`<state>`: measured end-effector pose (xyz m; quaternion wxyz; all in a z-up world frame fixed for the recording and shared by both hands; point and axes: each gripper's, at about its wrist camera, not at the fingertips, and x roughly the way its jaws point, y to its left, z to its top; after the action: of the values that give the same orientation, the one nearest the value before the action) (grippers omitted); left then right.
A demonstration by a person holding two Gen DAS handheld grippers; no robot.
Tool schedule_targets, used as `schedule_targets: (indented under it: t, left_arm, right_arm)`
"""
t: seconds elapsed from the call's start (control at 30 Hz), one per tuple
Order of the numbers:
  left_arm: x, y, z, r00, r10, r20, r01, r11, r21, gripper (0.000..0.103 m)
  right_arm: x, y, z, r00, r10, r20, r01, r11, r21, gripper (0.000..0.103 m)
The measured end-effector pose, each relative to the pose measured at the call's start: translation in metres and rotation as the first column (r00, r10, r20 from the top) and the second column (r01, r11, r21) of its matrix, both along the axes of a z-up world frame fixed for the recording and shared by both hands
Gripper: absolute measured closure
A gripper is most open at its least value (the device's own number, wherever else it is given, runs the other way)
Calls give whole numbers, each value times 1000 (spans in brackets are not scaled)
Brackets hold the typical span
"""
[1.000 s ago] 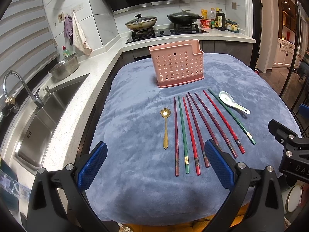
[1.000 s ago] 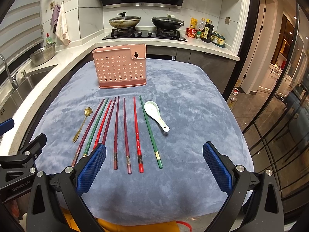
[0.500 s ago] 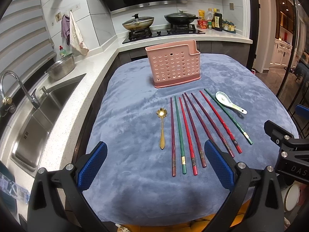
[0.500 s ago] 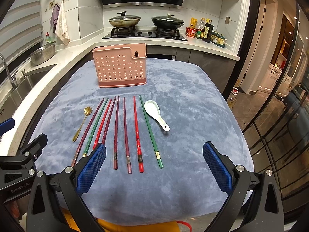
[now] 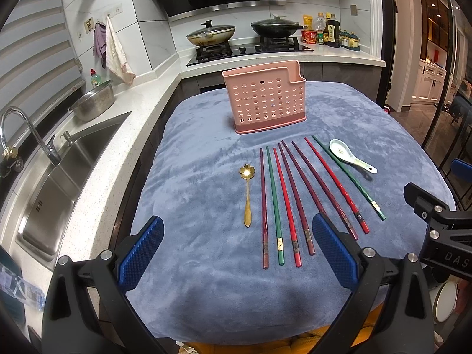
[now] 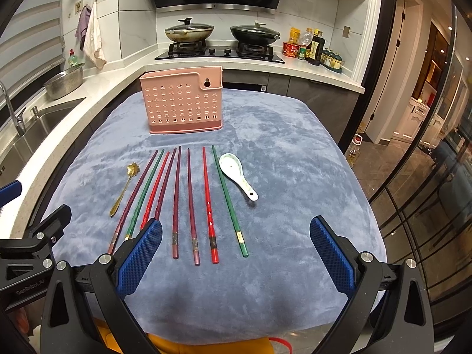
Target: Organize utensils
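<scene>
On the bench (image 5: 206, 309), under a blue-grey cloth (image 5: 339, 112), the utensils lie in a row near the front edge. From left to right: a gold spoon (image 5: 247, 194) with a flower-shaped bowl, eight chopsticks (image 5: 290, 203) (dark red, green and bright red) fanned slightly with their tips pointing far, and a white soup spoon (image 5: 349, 159) just beside the rightmost green stick. A pink holder (image 5: 265, 100) with round holes stands upright at the far middle of the cloth, well apart from the row.

The left gripper (image 5: 236, 253) hovers at the near edge, its blue fingers (image 5: 140, 253) spread wide and holding nothing. The right gripper (image 6: 236, 256) hangs likewise, fingers (image 6: 332, 255) spread wide and empty.
</scene>
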<state>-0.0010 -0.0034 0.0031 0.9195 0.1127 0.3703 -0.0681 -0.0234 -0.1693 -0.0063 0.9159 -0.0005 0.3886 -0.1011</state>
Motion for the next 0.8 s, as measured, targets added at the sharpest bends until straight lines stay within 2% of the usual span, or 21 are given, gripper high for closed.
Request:
schedule_targets:
  t: [0.8]
  left_arm:
    - [0,0,1,1000,0,-1,0,1000,-1,7]
  right_arm:
    - [-1,0,-1,1000,-2,6,2,1000,-7,7]
